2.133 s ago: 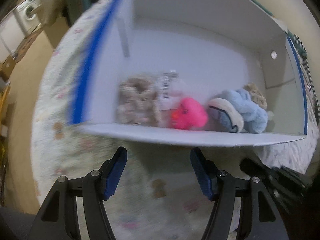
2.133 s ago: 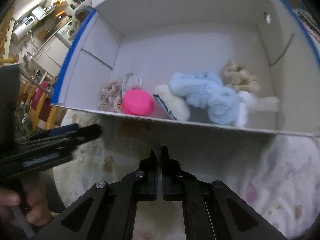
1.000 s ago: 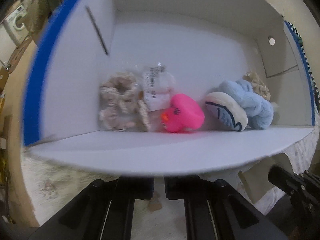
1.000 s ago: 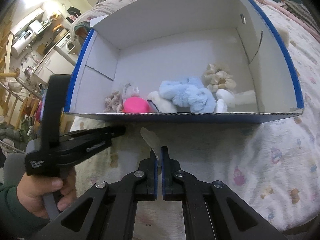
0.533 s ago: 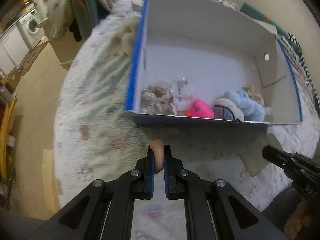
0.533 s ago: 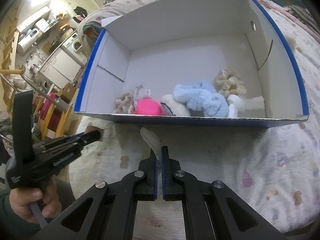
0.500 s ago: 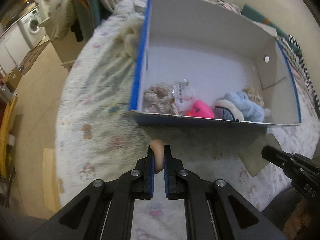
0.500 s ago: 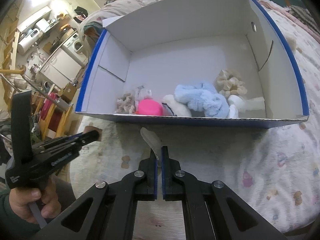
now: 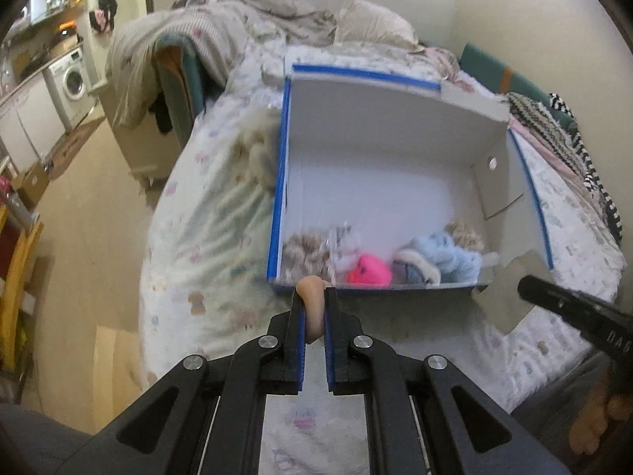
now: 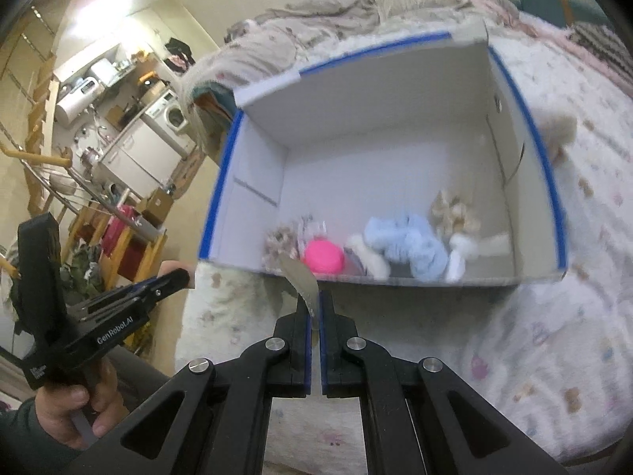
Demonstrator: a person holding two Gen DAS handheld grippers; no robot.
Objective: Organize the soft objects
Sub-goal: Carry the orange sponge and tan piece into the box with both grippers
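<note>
A white cardboard box with blue edges [image 9: 283,182] [image 10: 221,182] lies on the bed. Inside, along its near wall, sit a beige scrunchie [image 9: 302,247], a packaged item [image 9: 348,243], a pink toy [image 9: 370,271] [image 10: 323,257], a blue plush [image 9: 447,255] [image 10: 411,243] and a cream scrunchie [image 10: 453,209]. My left gripper [image 9: 315,297] is shut on a small peach soft piece [image 9: 312,297], just in front of the box. My right gripper [image 10: 314,301] is shut on a thin grey flap [image 10: 302,277] that curves up toward the box.
The box rests on a printed bedspread [image 9: 205,237] [image 10: 554,316]. Piled blankets and pillows [image 9: 277,19] lie behind it. A fluffy cream item [image 10: 558,126] lies right of the box. The bed's left edge drops to the floor [image 9: 79,217]. A washing machine [image 9: 73,75] stands far left.
Both grippers have pulled back and up from the box, which now looks smaller and farther. Each stays shut on its piece.
</note>
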